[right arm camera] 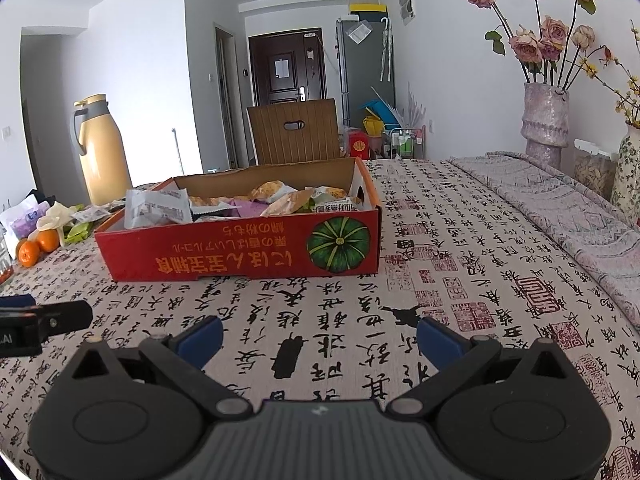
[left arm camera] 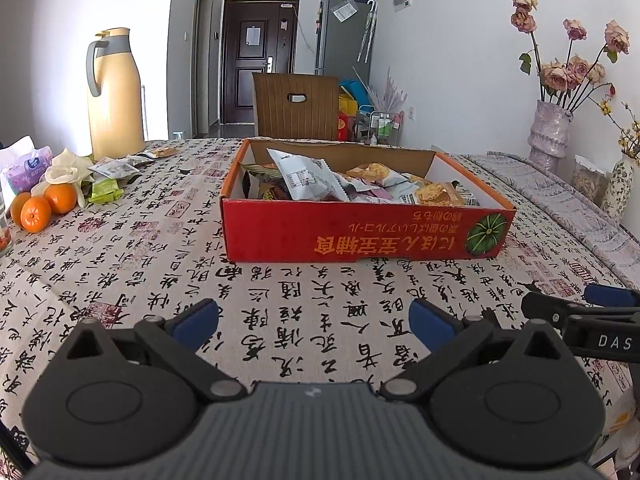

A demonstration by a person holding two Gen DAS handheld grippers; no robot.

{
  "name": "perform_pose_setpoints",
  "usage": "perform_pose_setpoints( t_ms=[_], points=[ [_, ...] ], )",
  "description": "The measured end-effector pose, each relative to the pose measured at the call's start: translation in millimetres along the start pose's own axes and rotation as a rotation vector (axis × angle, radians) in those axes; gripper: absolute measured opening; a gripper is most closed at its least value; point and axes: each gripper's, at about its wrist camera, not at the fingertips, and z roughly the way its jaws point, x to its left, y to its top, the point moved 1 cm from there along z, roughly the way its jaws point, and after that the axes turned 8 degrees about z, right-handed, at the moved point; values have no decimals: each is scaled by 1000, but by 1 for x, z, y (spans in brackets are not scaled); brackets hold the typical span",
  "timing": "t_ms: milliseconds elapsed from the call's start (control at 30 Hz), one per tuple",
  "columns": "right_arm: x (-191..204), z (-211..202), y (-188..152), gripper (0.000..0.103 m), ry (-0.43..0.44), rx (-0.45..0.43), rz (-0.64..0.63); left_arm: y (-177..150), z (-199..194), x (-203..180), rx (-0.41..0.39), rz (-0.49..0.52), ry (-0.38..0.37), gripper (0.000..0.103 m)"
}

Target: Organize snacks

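A red cardboard box with a pumpkin picture stands on the calligraphy tablecloth, holding several snack packets. More loose snack packets lie at the far left by the thermos. My left gripper hovers open over bare cloth, short of the box, with nothing between its blue pads. My right gripper is open too, empty, near the front of the table and to the right of the box. Each gripper shows at the edge of the other's view.
A yellow thermos, three oranges and a tissue pack sit at the left. Vases with dried roses stand at the right. A brown chair back rises behind the table.
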Motion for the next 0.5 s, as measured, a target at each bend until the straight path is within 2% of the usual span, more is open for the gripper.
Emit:
perform_pose_setpoints(
  t_ms=[500],
  points=[
    [1,3,-2,103,-4,11,-6,-3,1,-1,5,-2,-2,103]
  ],
)
